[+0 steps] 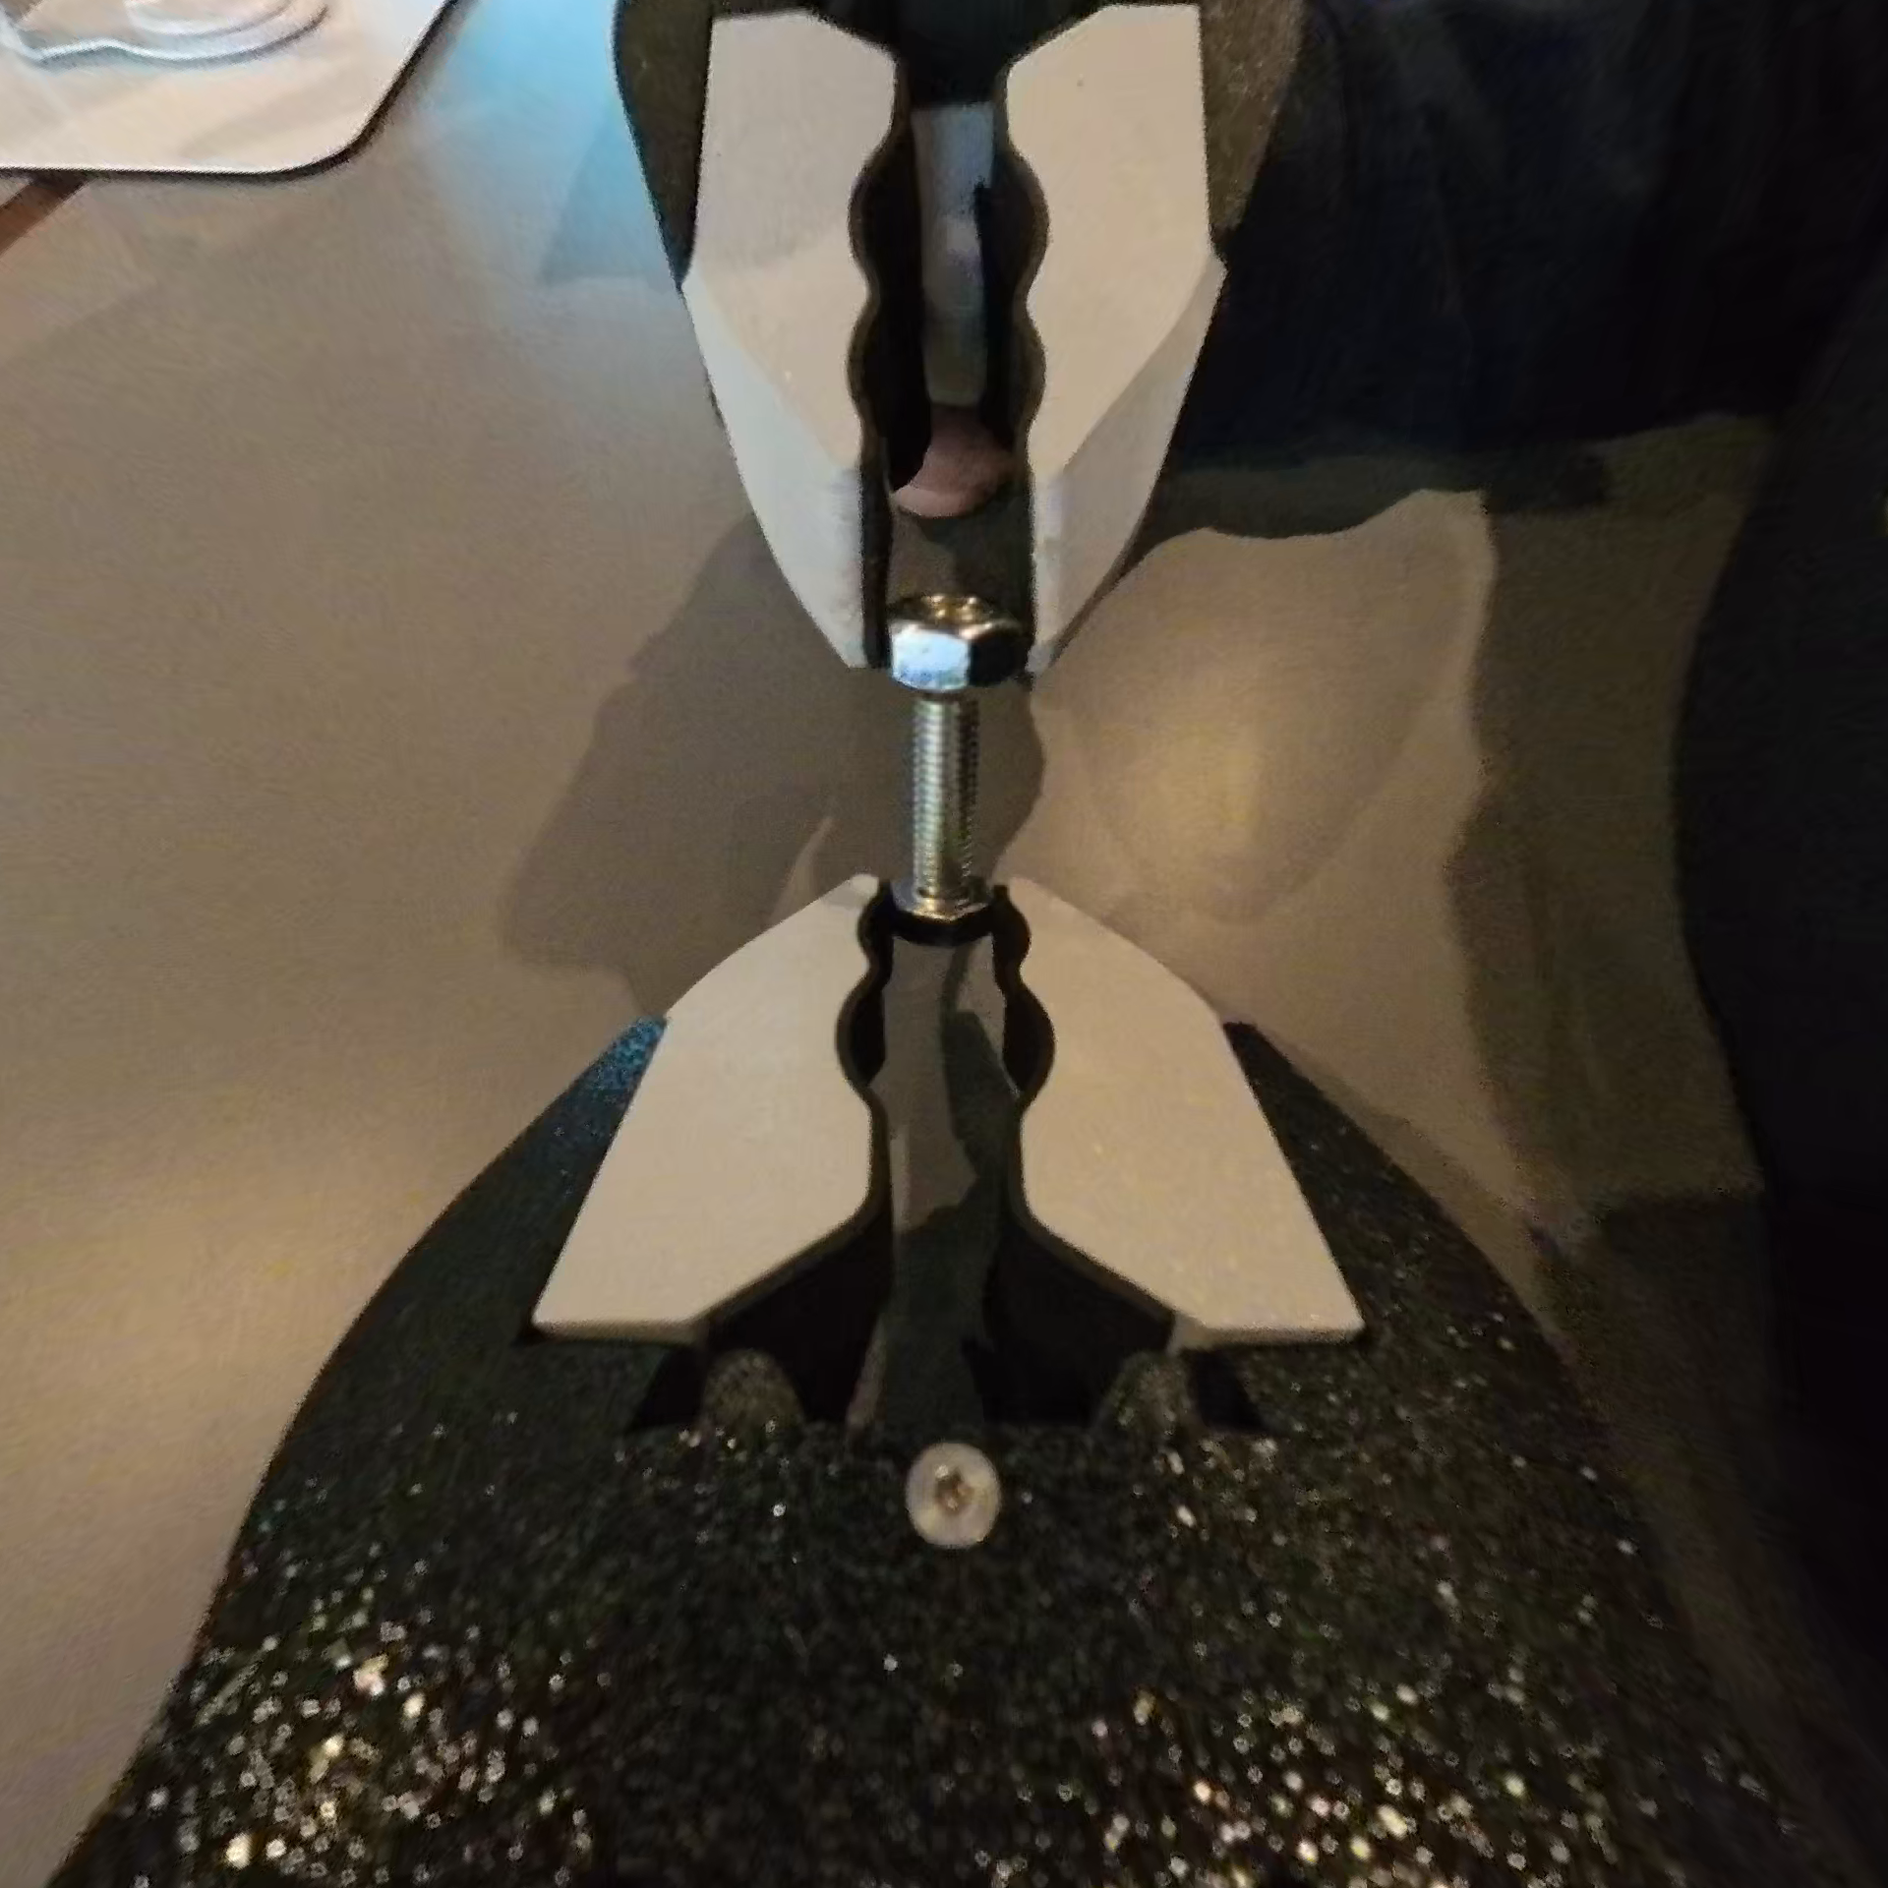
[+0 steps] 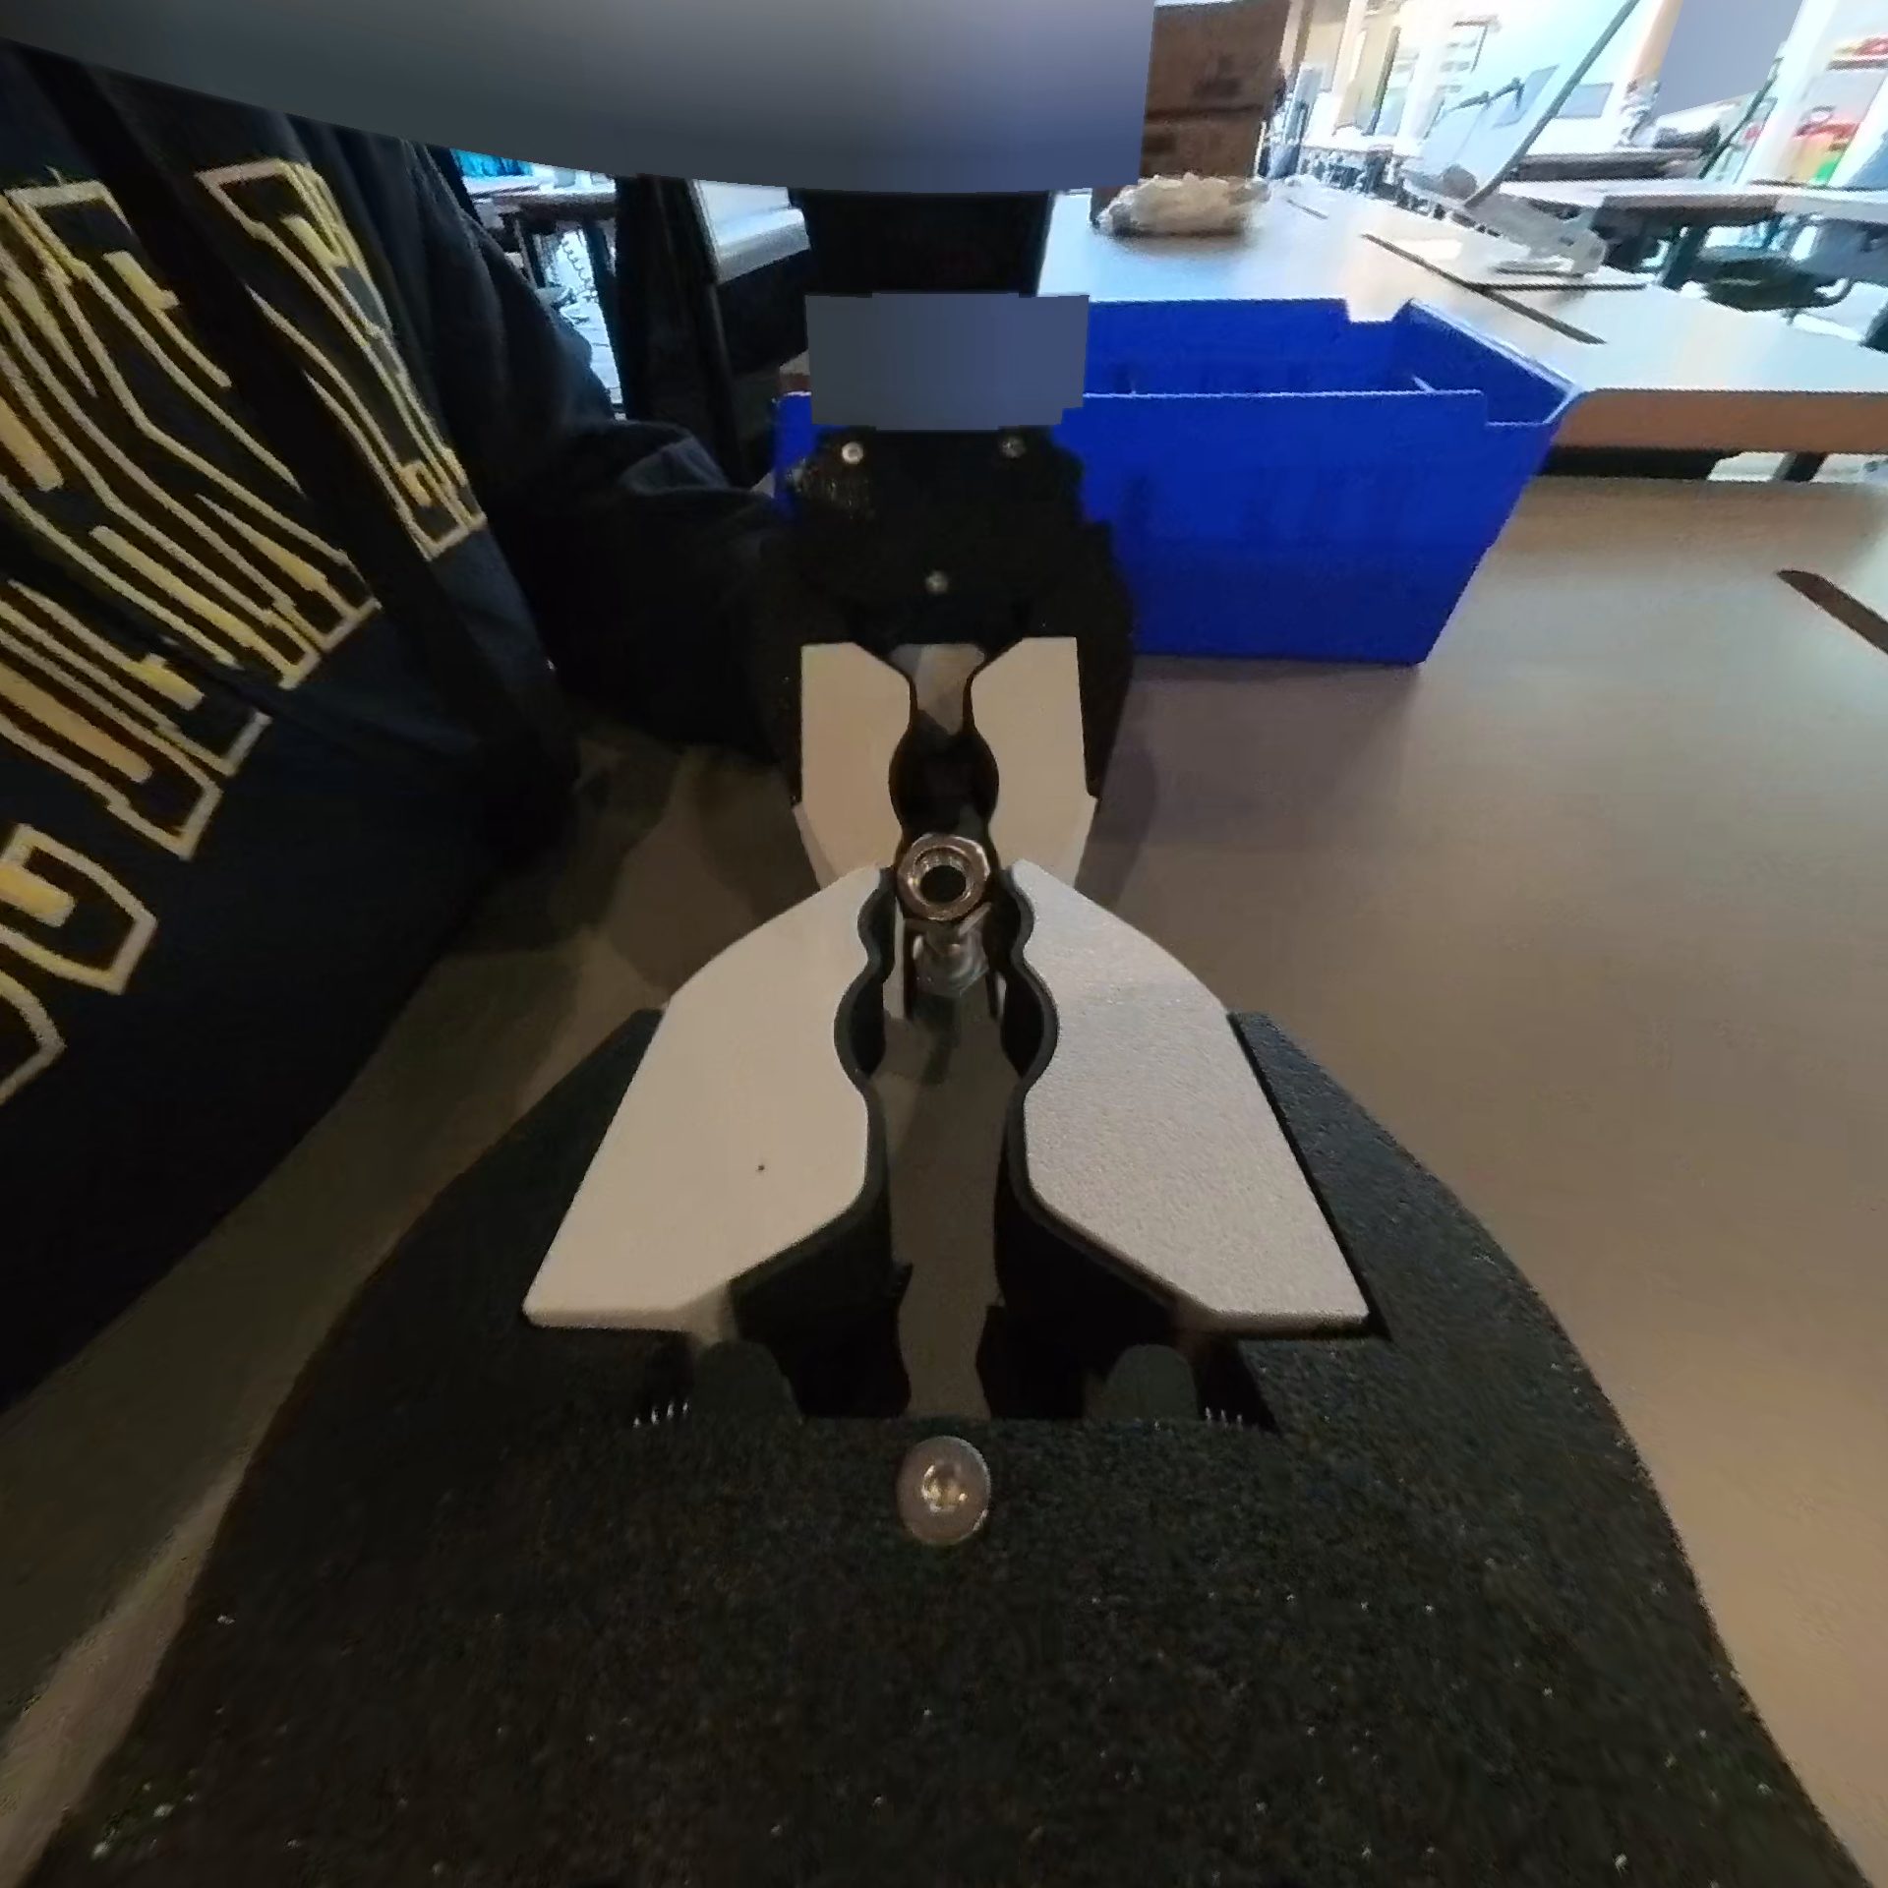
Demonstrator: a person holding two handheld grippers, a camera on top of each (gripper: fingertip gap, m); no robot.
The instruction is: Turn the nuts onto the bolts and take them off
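Two tongs meet tip to tip above a tan table [image 1: 255, 715]. Left gripper [image 1: 935, 909] clamps the bolt [image 1: 935, 807] by its head; right gripper [image 2: 940, 899] pinches the nut [image 1: 950, 649] at the thread's far end — keep both coaxial while twisting, or the nut may cross-thread.

The left gripper [image 1: 942, 919] is clamping the head of the bolt [image 1: 938, 807], whose threaded shank is pointing away from it. At the bolt's far end the right gripper [image 1: 955, 654] is pinching the nut [image 1: 952, 652]. Beyond the bolt, the beige table [image 1: 307, 664] is lying in shadow
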